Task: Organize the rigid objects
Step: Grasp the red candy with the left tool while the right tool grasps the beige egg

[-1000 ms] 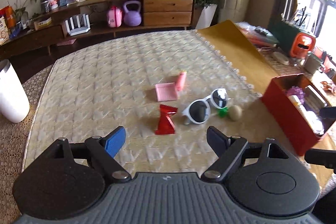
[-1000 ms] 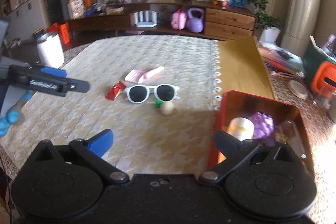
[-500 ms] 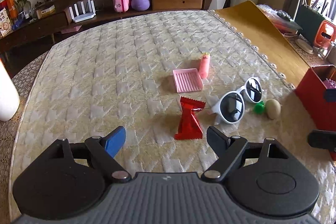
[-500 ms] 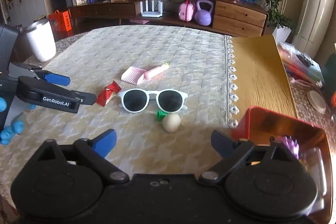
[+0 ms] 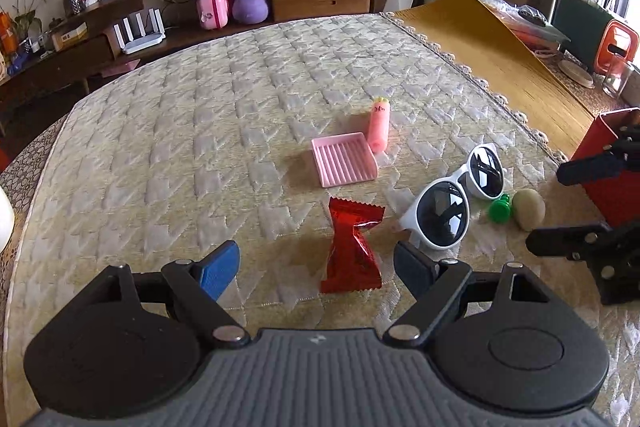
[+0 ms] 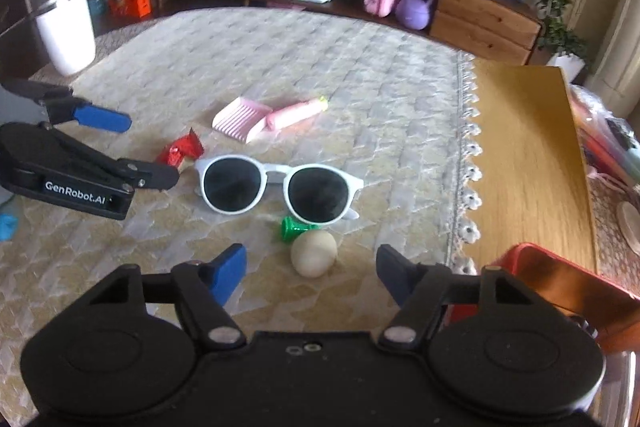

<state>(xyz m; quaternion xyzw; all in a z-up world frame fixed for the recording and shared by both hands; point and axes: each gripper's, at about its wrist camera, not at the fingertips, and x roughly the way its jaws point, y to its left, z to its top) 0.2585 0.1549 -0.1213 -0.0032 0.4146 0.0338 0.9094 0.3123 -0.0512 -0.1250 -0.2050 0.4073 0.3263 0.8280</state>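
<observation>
On the quilted cloth lie white sunglasses (image 5: 456, 203) (image 6: 276, 189), a red candy wrapper (image 5: 352, 245) (image 6: 180, 151), a pink ridged tray (image 5: 345, 163) (image 6: 239, 119), a pink tube (image 5: 378, 125) (image 6: 296, 111), a small green piece (image 5: 500, 211) (image 6: 291, 227) and a beige egg (image 5: 528, 209) (image 6: 314, 253). My left gripper (image 5: 318, 267) (image 6: 140, 151) is open, with the wrapper's near end lying between its jaws, untouched. My right gripper (image 6: 312, 269) (image 5: 548, 203) has its jaws closing, the egg just ahead of them and untouched.
A red box (image 6: 560, 291) (image 5: 608, 163) stands at the right, on bare wooden tabletop (image 6: 524, 155). A white cup (image 6: 66, 33) sits at the cloth's far left. Shelves and drawers with a purple kettlebell (image 5: 249, 3) line the back wall.
Both grippers have come down and forward toward the objects. The left now frames the wrapper; the right has swung left off the red box to the egg, its jaws narrower.
</observation>
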